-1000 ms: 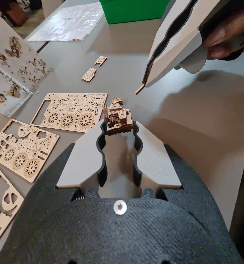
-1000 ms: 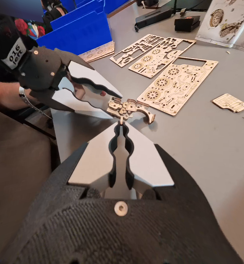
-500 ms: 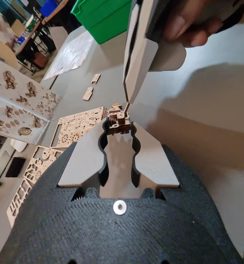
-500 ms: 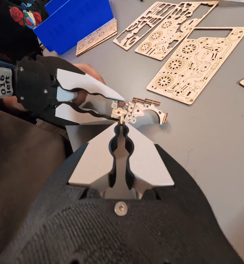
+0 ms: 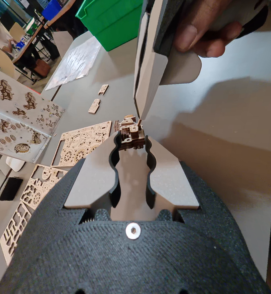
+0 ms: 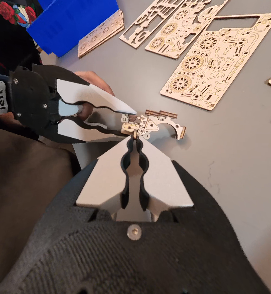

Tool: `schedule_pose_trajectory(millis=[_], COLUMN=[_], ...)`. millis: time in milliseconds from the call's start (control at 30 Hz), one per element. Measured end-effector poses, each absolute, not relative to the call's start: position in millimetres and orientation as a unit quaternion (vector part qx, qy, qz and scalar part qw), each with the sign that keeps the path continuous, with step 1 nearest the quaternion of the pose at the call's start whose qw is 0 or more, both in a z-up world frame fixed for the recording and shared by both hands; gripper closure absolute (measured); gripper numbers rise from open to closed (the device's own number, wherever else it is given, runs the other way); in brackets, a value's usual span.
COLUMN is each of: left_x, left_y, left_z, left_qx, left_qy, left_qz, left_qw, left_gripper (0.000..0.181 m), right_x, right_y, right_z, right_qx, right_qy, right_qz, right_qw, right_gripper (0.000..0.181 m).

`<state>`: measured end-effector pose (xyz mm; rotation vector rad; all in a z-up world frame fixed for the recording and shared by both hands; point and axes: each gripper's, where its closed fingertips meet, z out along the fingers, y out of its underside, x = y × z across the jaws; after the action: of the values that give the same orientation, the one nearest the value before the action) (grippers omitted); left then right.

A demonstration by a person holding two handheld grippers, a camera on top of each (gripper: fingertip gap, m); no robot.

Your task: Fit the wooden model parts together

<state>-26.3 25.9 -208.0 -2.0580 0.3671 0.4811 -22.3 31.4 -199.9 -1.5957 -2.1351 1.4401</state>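
A partly built wooden model [image 5: 131,135] sits between my left gripper's fingertips [image 5: 132,140], which are shut on its rear end. The model is held just above the grey table [image 5: 211,135]. My right gripper [image 5: 140,117] comes down from above, shut on a small wooden peg [image 5: 138,123]. The peg's lower end touches the top of the model. In the right wrist view my right gripper [image 6: 134,138] pinches the peg [image 6: 134,134] against the model [image 6: 149,125], whose curved arm [image 6: 178,130] reaches right. The left gripper [image 6: 128,124] clamps the model from the left.
Laser-cut wooden part sheets [image 5: 84,143] [image 6: 211,63] lie on the left side of the table. Beyond them are an instruction sheet [image 5: 20,119], two small loose wooden pieces [image 5: 94,106], a clear plastic sheet [image 5: 77,63] and a green bin [image 5: 115,20]. A blue bin [image 6: 71,23] stands by stacked sheets [image 6: 99,38]. The grippers are tip to tip, or close to it.
My right gripper has swung from a slant to nearly upright and come down, bringing the peg onto the model's top. My left gripper has tilted while keeping hold of the model.
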Motion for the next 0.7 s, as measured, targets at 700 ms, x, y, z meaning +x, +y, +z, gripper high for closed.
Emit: schedule_pose_trajectory(millis=[700], left_x=[-8], left_y=[29], left_z=[-204], left_qx=[-0.757], left_qy=[0.317], left_qz=[0.385], left_qw=[0.422], left_gripper=[0.153], right_x=[-6], right_y=[34], right_z=[-200], right_qx=[-0.532], right_qy=[-0.74], right_qz=[0.41], right_qw=[0.036], right_gripper=[0.181])
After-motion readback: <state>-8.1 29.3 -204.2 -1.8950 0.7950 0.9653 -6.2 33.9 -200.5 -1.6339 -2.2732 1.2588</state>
